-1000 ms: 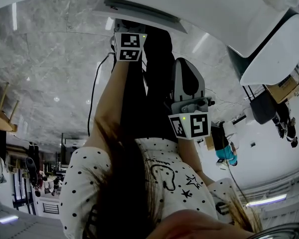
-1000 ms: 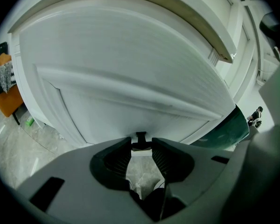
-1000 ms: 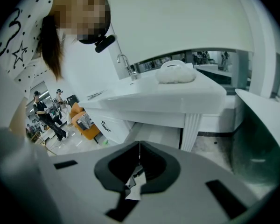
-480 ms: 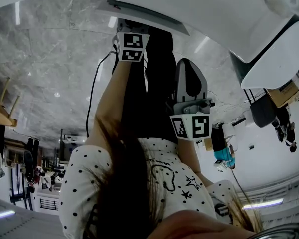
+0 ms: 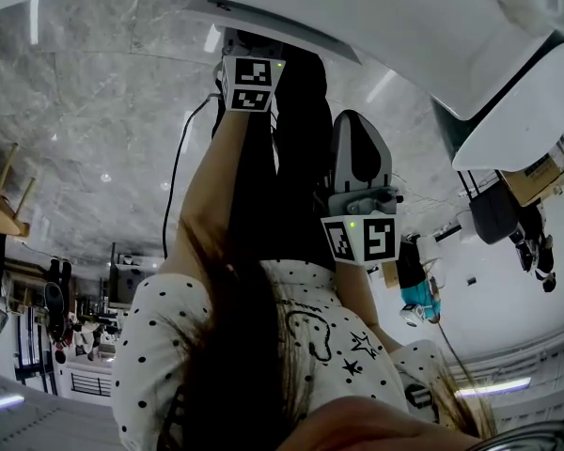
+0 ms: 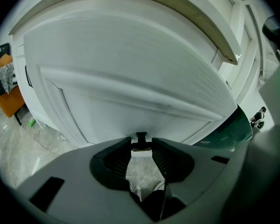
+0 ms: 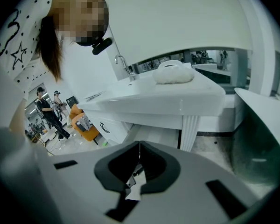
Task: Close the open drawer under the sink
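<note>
Because the white drawer [image 6: 130,69] is a broad, stiff, smooth panel that probably glides on runners, a flat push on its face looks wiser than any pinch. It fills the left gripper view at twelve o'clock, just ahead of the left gripper [image 6: 141,146], whose jaws stand slightly parted on nothing. The right gripper [image 7: 139,147], jaws pressed together and empty, faces the sink [image 7: 177,101] at twelve o'clock. I count one drawer, one sink, one tap [image 7: 123,65], two grippers.
</note>
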The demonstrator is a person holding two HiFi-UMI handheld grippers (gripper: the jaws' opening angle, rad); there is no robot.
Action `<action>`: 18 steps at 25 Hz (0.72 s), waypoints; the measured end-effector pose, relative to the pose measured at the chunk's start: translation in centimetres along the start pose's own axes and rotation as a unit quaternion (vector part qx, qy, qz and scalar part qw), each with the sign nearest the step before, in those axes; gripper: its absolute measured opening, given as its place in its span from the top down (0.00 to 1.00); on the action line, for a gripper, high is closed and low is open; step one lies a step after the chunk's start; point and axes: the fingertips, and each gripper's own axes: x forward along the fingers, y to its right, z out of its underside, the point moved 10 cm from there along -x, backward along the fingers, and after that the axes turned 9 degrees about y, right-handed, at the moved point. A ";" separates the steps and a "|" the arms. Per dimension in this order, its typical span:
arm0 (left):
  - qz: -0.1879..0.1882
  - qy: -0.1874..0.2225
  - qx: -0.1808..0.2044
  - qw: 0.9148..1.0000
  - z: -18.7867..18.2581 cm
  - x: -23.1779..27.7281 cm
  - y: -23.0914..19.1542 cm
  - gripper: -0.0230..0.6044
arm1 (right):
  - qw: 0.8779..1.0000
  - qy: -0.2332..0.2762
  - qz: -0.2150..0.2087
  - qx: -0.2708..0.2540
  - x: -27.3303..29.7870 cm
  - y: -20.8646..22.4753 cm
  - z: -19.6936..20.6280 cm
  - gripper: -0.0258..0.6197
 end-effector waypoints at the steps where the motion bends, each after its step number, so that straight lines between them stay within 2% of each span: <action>1: -0.001 0.001 0.000 1.000 0.0 0.0 -0.3 0.74 | 1.000 -0.001 0.000 0.000 0.1 -0.2 0.1 0.94; 9: -0.008 0.008 -0.005 1.000 -1.0 -0.5 -1.5 0.74 | 1.000 0.001 -0.004 0.001 0.0 -1.3 -0.1 0.94; 18: -0.011 0.020 -0.006 1.000 -1.4 1.5 -0.6 0.74 | 1.000 0.006 0.003 0.002 -0.5 1.1 0.1 0.94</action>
